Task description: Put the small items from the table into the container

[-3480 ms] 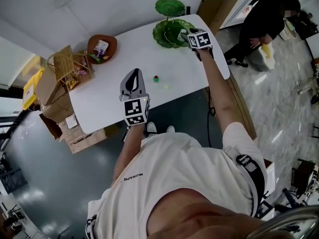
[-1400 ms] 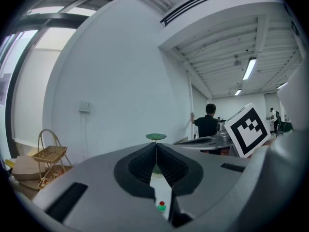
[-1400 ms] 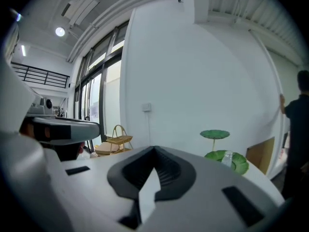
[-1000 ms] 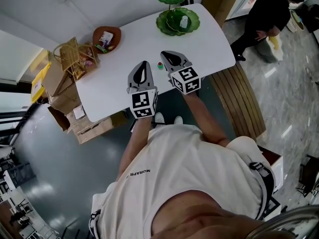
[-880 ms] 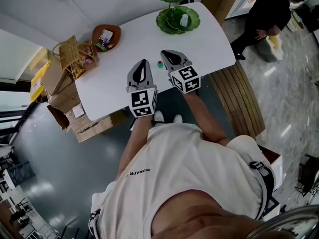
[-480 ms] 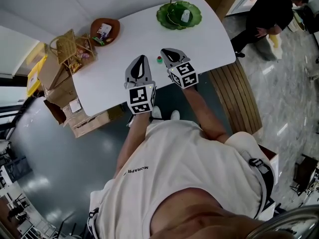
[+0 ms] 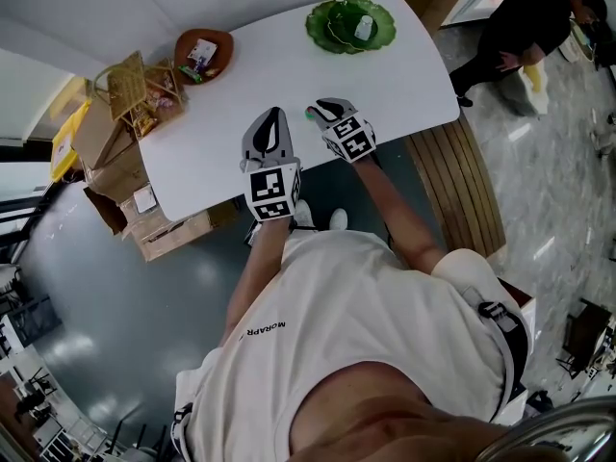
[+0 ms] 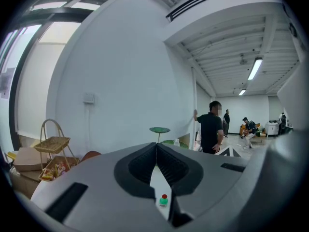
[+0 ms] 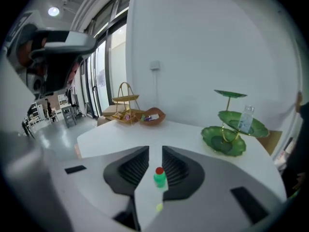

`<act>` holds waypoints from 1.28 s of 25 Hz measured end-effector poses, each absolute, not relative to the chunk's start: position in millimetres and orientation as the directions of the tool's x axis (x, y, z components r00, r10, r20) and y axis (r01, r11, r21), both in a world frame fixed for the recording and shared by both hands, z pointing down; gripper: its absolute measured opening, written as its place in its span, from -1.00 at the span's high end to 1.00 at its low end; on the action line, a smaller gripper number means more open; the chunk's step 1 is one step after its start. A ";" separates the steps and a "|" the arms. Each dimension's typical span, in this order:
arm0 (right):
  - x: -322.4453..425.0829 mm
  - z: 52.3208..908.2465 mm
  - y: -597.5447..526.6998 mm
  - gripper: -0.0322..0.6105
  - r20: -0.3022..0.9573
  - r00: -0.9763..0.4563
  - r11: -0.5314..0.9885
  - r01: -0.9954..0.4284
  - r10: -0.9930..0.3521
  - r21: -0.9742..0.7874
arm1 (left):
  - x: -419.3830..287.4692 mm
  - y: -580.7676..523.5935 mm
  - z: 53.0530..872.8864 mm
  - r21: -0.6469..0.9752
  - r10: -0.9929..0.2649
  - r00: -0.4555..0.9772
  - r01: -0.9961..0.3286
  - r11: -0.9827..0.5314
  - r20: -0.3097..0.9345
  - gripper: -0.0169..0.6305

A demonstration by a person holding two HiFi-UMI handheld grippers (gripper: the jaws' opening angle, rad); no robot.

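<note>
White table [image 7: 279,75], grey floor [image 7: 115,325], apparently cardboard boxes [image 7: 173,239].

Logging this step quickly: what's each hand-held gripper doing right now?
Left hand-held gripper: closed, empty.
Right hand-held gripper: opening, small green bottle between its jaws, not gripped.

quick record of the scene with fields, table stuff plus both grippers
table: white table
loose items: green piece with red top; tiny yellow-green piece beside it
container: green tiered stand, clear bottle on one of its tiers
also on table: brown bowl at the far end
left gripper: jaws together, nothing between them
right gripper: jaws opening, green piece in line between them, not gripped
</note>
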State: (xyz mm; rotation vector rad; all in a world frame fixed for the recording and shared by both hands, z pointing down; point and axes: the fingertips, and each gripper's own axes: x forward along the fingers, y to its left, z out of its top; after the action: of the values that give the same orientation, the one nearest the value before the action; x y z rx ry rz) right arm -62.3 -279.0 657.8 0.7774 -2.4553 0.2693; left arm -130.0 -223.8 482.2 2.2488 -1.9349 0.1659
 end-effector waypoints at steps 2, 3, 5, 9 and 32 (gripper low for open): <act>-64.9 675.4 -279.7 0.58 0.581 -0.679 0.825 -0.565 -0.449 -0.023 | -131.5 -224.0 483.8 0.059 -0.969 0.148 -0.989 -0.139 0.197 0.93; -65.9 684.2 -280.1 0.55 0.592 -0.676 0.828 -0.560 -0.439 -0.026 | -132.2 -224.1 484.7 0.059 -0.969 0.145 -0.989 -0.136 0.199 0.93; -67.2 701.7 -281.0 0.48 0.618 -0.664 0.831 -0.555 -0.420 -0.031 | -134.0 -224.7 486.4 0.057 -0.969 0.142 -0.989 -0.133 0.202 0.93; -72.0 731.2 -283.5 0.44 0.668 -0.632 0.836 -0.548 -0.392 -0.028 | -139.1 -226.7 488.9 0.055 -0.968 0.137 -0.990 -0.128 0.210 0.93; -69.7 751.3 -299.2 0.60 0.669 -0.581 0.796 -0.605 -0.464 0.026 | -154.9 -237.0 499.1 0.066 -0.966 0.129 -0.991 -0.117 0.224 0.93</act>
State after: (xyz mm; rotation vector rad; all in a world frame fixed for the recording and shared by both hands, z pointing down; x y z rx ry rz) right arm -69.7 -299.2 751.3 0.7861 -2.2940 0.2675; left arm -154.9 -237.0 499.1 2.2023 -1.9420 0.1858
